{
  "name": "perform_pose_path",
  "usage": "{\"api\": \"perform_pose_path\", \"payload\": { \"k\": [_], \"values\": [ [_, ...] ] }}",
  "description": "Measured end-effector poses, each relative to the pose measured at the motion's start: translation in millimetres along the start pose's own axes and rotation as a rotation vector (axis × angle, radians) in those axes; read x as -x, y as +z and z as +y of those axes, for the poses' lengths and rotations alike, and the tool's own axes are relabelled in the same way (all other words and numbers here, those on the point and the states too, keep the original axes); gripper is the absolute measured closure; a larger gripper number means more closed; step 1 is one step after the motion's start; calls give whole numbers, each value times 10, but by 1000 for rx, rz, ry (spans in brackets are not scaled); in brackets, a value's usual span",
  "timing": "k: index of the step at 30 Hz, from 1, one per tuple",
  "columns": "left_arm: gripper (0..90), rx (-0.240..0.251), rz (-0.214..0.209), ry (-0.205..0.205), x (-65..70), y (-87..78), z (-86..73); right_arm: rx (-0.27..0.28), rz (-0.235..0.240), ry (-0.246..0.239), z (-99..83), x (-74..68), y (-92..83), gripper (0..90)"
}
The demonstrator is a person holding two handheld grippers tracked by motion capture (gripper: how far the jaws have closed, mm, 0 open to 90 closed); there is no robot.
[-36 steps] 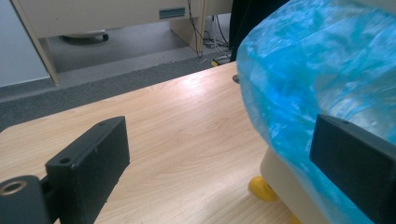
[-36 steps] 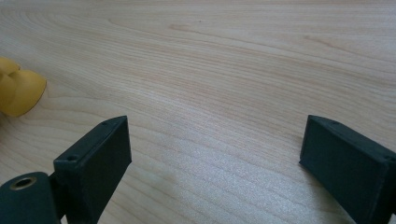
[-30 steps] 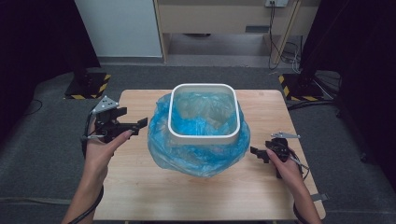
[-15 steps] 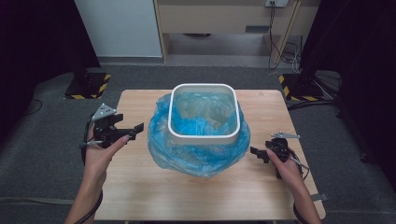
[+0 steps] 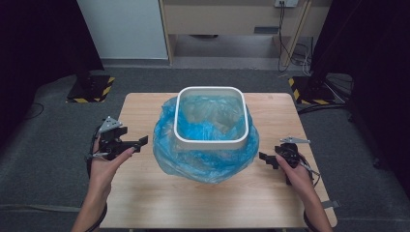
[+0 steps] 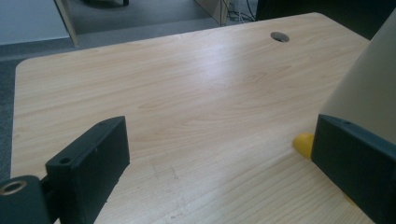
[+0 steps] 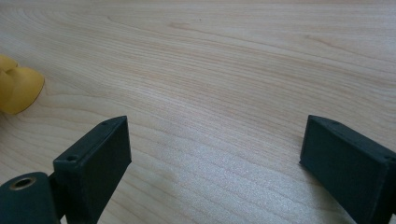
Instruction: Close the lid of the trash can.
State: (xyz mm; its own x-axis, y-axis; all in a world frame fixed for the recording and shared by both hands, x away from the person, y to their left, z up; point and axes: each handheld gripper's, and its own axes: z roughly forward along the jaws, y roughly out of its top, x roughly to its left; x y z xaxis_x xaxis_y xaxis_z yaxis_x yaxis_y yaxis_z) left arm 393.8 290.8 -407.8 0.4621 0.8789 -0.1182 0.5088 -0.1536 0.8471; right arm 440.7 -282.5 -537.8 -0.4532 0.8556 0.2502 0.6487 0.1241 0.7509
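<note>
A white square bin (image 5: 211, 140) stands in the middle of the wooden table (image 5: 193, 203), with a crumpled blue plastic bag (image 5: 203, 162) lining it and bulging out around its base. My left gripper (image 5: 138, 144) is held by a hand at the table's left edge, a little apart from the bag, with its jaws pointing at it. My right gripper (image 5: 265, 159) rests low, just right of the bag. Both are open with nothing between the jaws. In the left gripper view my left gripper (image 6: 219, 158) faces bare wood. My right gripper (image 7: 215, 163) does too.
A yellow rounded object (image 7: 16, 91) lies at the left of the right gripper view. The left gripper view shows a yellow piece (image 6: 303, 142) by the right jaw, beneath a pale sloping wall (image 6: 369, 88). A round cable hole (image 6: 280, 36) sits at the far edge. Grey floor surrounds the table.
My left gripper has drifted back toward the person and slightly left, away from the bag. The right gripper and the bin have stayed put.
</note>
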Motion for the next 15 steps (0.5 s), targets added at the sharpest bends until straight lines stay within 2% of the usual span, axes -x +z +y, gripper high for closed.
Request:
{"api": "perform_pose_path", "payload": {
  "k": [7, 15],
  "values": [
    [39, -34, 8, 0, 3, 110, -145, -2, 0, -2, -2, -5, 0, 82],
    [39, -102, 7, 18, 33, 267, -325, -4, -3, -6, -2, -11, 1, 78]
  ]
}}
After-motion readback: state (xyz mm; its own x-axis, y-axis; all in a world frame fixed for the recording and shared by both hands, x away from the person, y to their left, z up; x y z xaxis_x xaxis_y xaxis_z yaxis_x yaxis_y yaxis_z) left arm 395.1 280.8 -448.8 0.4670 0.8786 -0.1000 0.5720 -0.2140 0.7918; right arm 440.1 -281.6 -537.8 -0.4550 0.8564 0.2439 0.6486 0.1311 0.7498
